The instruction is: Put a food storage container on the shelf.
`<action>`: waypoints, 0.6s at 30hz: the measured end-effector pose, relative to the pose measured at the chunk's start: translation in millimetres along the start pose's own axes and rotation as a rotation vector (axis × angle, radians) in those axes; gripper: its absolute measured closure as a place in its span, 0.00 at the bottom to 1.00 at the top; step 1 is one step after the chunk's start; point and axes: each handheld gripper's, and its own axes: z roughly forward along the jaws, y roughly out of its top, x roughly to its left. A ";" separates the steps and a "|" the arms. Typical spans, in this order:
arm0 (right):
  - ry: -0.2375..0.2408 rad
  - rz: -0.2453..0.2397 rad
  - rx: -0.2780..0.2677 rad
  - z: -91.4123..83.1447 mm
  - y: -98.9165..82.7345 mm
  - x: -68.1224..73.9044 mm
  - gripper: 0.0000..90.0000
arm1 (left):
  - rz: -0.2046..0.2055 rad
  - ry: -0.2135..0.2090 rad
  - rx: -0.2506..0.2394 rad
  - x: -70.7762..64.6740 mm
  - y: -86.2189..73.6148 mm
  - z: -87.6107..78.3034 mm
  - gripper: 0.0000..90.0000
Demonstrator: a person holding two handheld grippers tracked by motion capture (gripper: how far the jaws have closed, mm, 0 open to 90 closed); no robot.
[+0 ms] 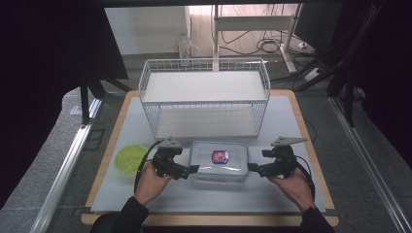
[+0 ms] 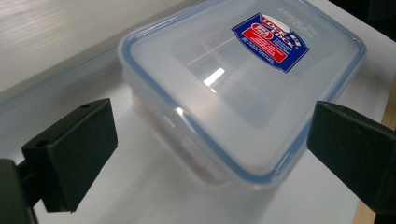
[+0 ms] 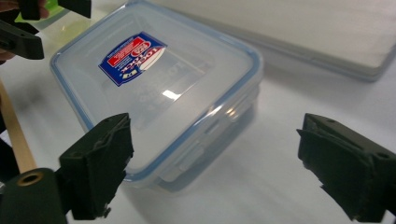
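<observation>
A clear plastic food box with a blue-sealed lid and a red and blue label stands on the white mat, in front of the wire rack. My left gripper is at the box's left end and my right gripper at its right end. In the left gripper view the box lies between the wide-apart jaws of the left gripper, and neither pad touches it. In the right gripper view the right gripper is also open. One lid corner of the box sits near its left pad, apart from it.
A white two-tier wire rack stands just behind the box; its base is close to the box's far side. A round green lid or dish lies left of my left hand. The mat rests on a wooden board.
</observation>
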 end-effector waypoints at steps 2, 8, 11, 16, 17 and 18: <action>0.021 0.009 0.024 6.5 0.6 0.4 0.07 | -0.007 -0.011 0.019 3.3 0.3 5.0 0.01; 0.080 0.032 0.090 27.4 2.6 3.2 0.05 | -0.039 -0.094 0.061 15.7 0.2 20.0 0.00; 0.123 0.059 0.110 36.4 2.9 1.8 0.05 | -0.056 -0.160 0.070 18.1 1.4 27.8 0.00; 0.173 0.113 0.119 45.0 3.9 -2.9 0.04 | -0.129 -0.198 0.069 24.1 2.6 35.0 0.00; 0.177 0.122 0.118 45.5 3.8 -4.0 0.04 | -0.136 -0.203 0.070 24.9 2.5 35.4 0.00; 0.182 0.129 0.121 45.8 3.6 -4.7 0.04 | -0.139 -0.203 0.071 24.7 2.4 35.3 0.00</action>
